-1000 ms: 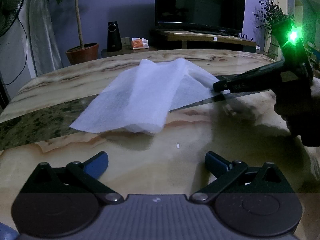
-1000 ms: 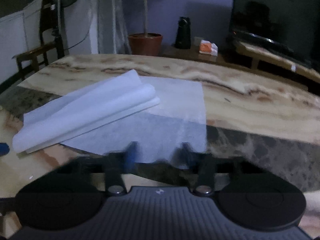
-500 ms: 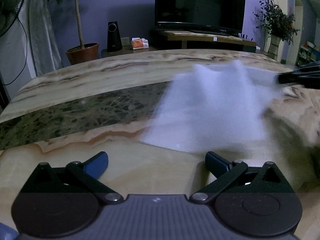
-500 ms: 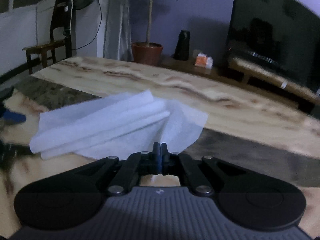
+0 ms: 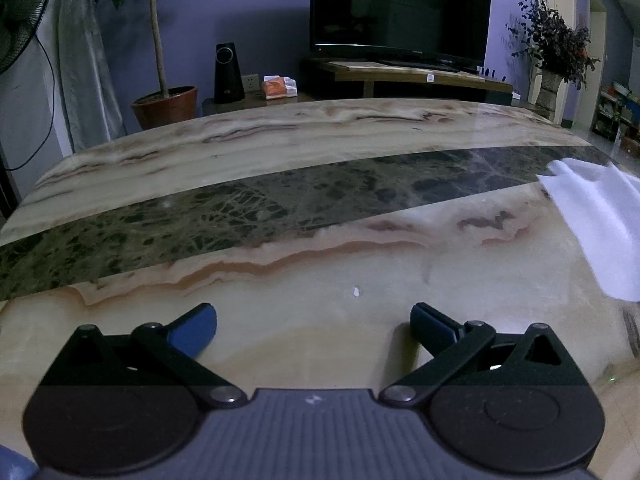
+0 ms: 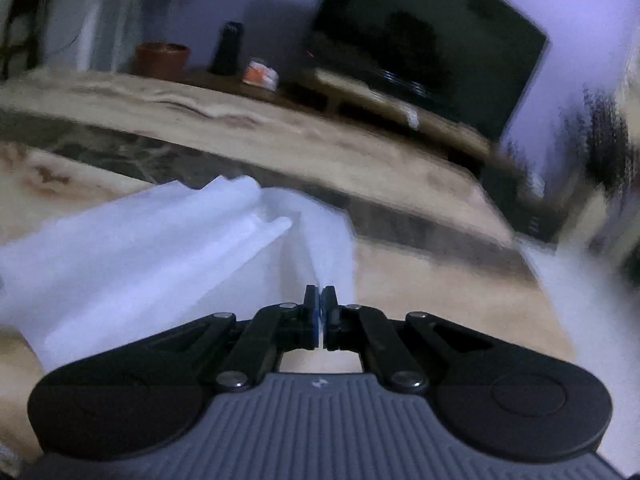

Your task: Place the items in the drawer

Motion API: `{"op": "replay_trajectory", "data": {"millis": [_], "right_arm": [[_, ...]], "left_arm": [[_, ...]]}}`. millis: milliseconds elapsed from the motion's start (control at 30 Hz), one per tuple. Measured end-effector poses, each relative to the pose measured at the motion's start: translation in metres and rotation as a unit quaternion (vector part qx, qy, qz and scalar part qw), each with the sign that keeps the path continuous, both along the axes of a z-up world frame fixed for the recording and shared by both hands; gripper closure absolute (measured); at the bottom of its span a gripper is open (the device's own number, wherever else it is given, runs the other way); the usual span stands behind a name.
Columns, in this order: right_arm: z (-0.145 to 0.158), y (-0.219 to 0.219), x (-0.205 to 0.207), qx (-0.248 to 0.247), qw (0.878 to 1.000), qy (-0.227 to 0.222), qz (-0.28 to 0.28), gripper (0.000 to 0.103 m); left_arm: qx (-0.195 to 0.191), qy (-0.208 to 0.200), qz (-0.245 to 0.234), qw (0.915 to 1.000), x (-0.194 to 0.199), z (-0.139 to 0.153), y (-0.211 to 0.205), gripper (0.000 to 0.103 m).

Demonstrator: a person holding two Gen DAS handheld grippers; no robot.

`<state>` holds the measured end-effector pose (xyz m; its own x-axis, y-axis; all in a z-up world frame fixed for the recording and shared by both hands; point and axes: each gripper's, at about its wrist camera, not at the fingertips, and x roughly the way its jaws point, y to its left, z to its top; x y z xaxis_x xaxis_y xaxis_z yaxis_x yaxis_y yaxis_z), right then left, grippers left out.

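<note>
Across the near left, left tongs: the left tongs hover low over the bench, blue fingertips spread wide apart with nothing between them.
Bench, left to middle: pale veined stone crossed by a dark green marbled band that runs from the near left to the far right; this whole stretch is bare apart from a tiny white speck just beyond the left tongs.
Far edge: the bench's far rim curves across the left wrist view; behind it, left to right, stand a fan, a potted tree, a dark speaker, an orange packet, a television on a low stand, and a dried plant in a vase.
Cloth, right side: the white cloth shows at the right edge of the left wrist view, partly cut off by the frame, one end lying over the dark band near the bench's right side.
Right tongs: in the blurred right wrist view the right tongs are pressed together on a corner of the white cloth, whose folded bulk trails away to the left of them.
Room on the right: bare pale stone lies just right of the right tongs; farther right the bench's corner edge shows. A hazy white patch at the far right is too blurred to tell.
Drawer: not seen in either view.
</note>
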<state>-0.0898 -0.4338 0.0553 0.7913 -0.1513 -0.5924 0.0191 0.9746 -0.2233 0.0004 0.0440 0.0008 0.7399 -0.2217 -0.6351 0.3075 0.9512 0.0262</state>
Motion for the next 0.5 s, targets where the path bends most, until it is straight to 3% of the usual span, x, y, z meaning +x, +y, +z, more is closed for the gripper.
{"op": "replay_trajectory", "data": {"millis": [67,133,233,333,500], "right_arm": [[0.004,-0.014,-0.014,0.014,0.999,-0.027,-0.028,0.097],[0.017,-0.020,-0.028,0.034,0.996,-0.077,-0.037,0.080],[0.031,-0.011,-0.043,0.128,0.983,-0.126,0.048,0.074],[0.023,0.029,-0.038,0.161,0.973,-0.089,0.142,0.049],[-0.011,0.116,-0.014,0.110,0.970,-0.006,0.215,0.046]], "left_arm": [[0.000,0.000,0.000,1.0000,0.000,0.000,0.000,0.000],[0.000,0.000,0.000,1.0000,0.000,0.000,0.000,0.000],[0.000,0.000,0.000,1.0000,0.000,0.000,0.000,0.000],[0.000,0.000,0.000,1.0000,0.000,0.000,0.000,0.000],[0.000,0.000,0.000,1.0000,0.000,0.000,0.000,0.000]]}}
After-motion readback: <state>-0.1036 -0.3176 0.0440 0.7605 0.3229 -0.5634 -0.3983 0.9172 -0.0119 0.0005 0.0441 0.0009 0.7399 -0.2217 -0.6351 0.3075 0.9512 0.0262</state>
